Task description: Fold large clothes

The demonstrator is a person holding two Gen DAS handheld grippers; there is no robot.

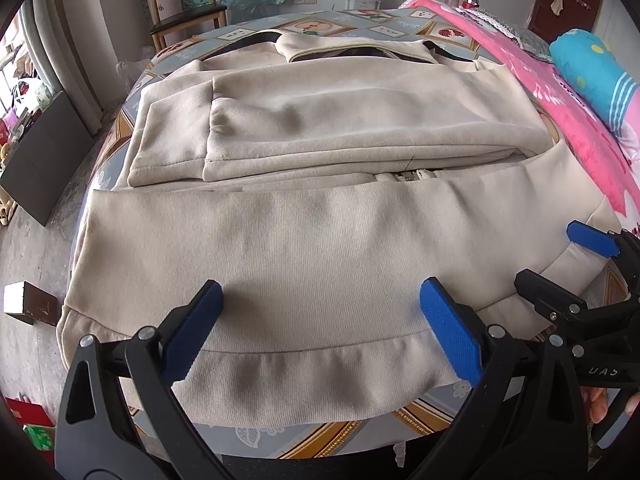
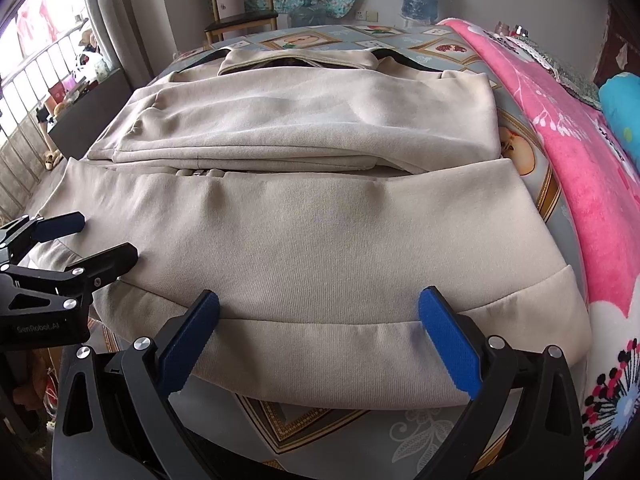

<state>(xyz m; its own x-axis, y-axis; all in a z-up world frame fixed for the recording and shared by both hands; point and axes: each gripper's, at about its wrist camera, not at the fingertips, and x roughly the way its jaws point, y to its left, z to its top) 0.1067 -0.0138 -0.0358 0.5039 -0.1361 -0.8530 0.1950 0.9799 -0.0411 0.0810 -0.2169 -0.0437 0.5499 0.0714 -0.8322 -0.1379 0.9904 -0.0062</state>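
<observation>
Beige jacket (image 1: 304, 240) lies on bed, sleeves folded in. Left gripper (image 1: 320, 320) and right gripper (image 2: 318, 322), both wide open, empty, hover over hem. Best pinch hem near both corners evenly, lift toward collar.

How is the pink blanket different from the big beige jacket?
The pink blanket is bright with white patterns; the beige jacket is plain. The jacket lies folded in the middle of the bed; the blanket lies along the right side. Both are soft cloth on the bed.
</observation>
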